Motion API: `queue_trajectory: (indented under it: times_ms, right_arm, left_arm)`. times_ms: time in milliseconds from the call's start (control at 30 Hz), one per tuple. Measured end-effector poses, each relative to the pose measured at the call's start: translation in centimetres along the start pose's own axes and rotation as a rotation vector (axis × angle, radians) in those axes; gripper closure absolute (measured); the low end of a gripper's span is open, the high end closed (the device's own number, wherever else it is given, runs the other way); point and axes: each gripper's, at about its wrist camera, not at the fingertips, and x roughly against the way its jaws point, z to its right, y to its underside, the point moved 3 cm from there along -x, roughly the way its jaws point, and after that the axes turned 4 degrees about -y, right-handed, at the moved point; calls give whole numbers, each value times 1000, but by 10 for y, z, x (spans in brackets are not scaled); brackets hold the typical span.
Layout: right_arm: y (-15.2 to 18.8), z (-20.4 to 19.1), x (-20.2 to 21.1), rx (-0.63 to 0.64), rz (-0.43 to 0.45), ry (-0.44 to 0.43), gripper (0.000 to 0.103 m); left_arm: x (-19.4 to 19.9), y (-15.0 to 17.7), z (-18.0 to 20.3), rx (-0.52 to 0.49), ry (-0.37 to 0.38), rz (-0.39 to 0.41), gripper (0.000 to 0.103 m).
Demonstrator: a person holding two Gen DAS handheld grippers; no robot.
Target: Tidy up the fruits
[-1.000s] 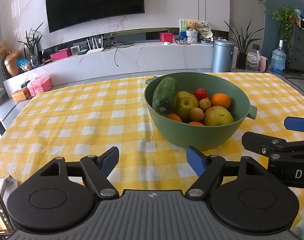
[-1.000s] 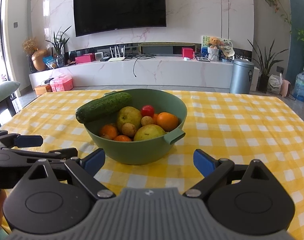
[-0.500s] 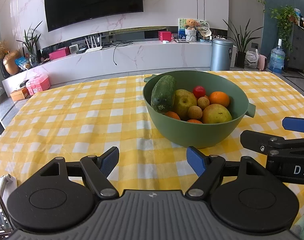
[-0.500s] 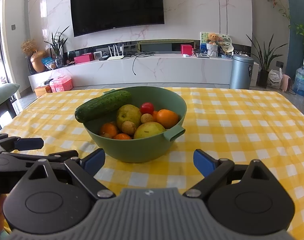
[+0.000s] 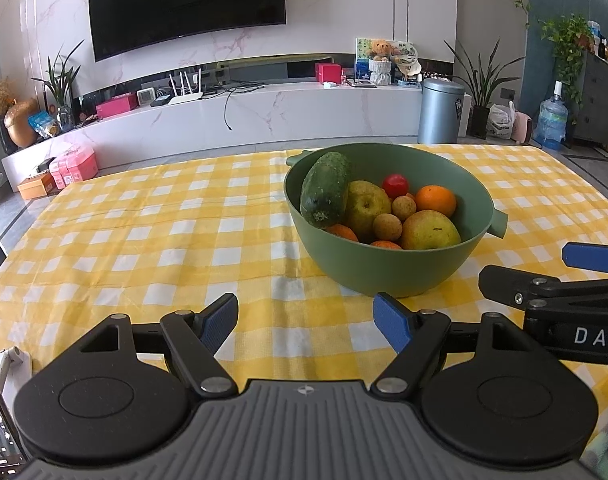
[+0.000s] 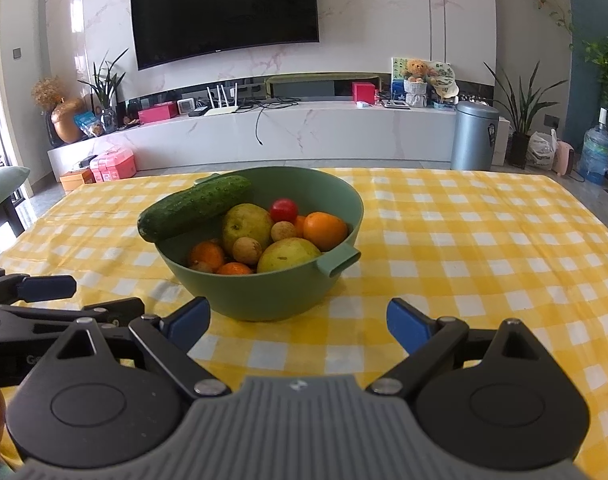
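The counter (image 5: pixel 143 240), under a yellow checked cloth, carries one green bowl (image 6: pixel 263 296) near its middle, and every piece of fruit in view lies inside that bowl; none sits on the cloth. That fits either a bowl waiting to be sorted out or one just filled, so the pictures do not settle which step is in hand. Both grippers hover low at the near edge, the left gripper (image 5: pixel 306 318) to the left of the bowl and the right gripper (image 6: pixel 297 320) just before it, each with jaws spread wide and holding nothing. Any pick from the pile would go best from above, on a top piece, squeezing gently so the round fruit does not roll. Counted from largest down: one cucumber (image 6: pixel 193 206) propped across the left rim with its end sticking out, likely to tip if nudged; two yellow-green pears (image 6: pixel 247 228); about four oranges (image 6: pixel 325 231), two of them half buried near the front wall; at least two small brown round fruits (image 6: pixel 247 251), perhaps a third low down; and one small red tomato (image 6: pixel 283 210) at the far side.
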Motion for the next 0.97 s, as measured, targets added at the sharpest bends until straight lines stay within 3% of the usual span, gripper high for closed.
queue_trajectory:
  times_ms: [967]
  right_arm:
    - [2,2,-4,-12,-21,17,10]
  left_arm:
    - [6,-4,2,-4,10,29,13]
